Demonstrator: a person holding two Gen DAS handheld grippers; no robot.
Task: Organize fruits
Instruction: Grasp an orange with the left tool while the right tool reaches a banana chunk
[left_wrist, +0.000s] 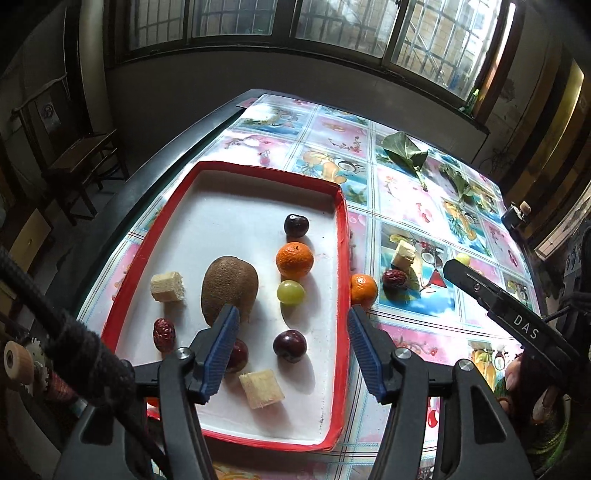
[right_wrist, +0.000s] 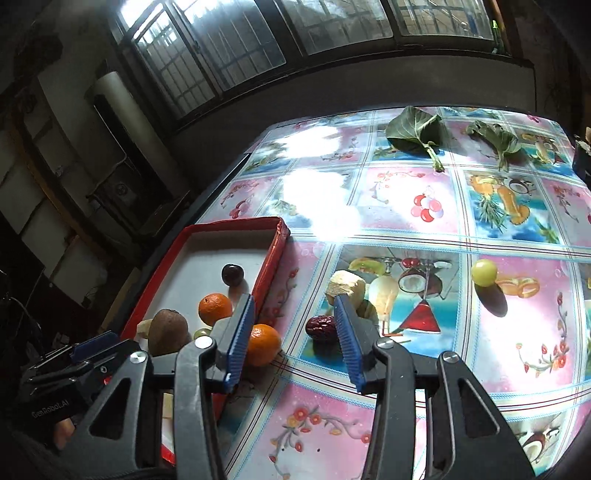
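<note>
Two hand-held grippers are over a desk (right_wrist: 406, 206) covered with a glossy cloth of fruit pictures. The left hand-held gripper (left_wrist: 291, 334) hangs above the near part of a shallow white tray with a red rim (left_wrist: 341, 206), its blue ribbed fingers (left_wrist: 221, 347) spread wide and pinching nothing. Between them, lower in the view, lie a dark red cherry (left_wrist: 290, 345) and a pale cut block of sugarcane (left_wrist: 261, 387). Just beyond the left finger is a brown fuzzy kiwi (left_wrist: 229, 286); a green grape (left_wrist: 291, 291), a small orange mandarin (left_wrist: 294, 259) and a second dark cherry (left_wrist: 296, 225) follow toward the far side. At the left of the tray are another pale block (left_wrist: 167, 286) and a wrinkled red jujube (left_wrist: 163, 334).

The right hand-held gripper (right_wrist: 293, 332) is also spread and holds nothing. It hovers over the desk just right of the tray. A second orange mandarin (right_wrist: 263, 344) lies outside the tray rim, next to its left finger. A red jujube (right_wrist: 320, 326) lies between the fingers, close to the right one, with a pale sugarcane piece (right_wrist: 347, 284) just beyond. A single green grape (right_wrist: 484, 272) lies well to the right. Two green leaves (right_wrist: 415, 129) are at the far side.
</note>
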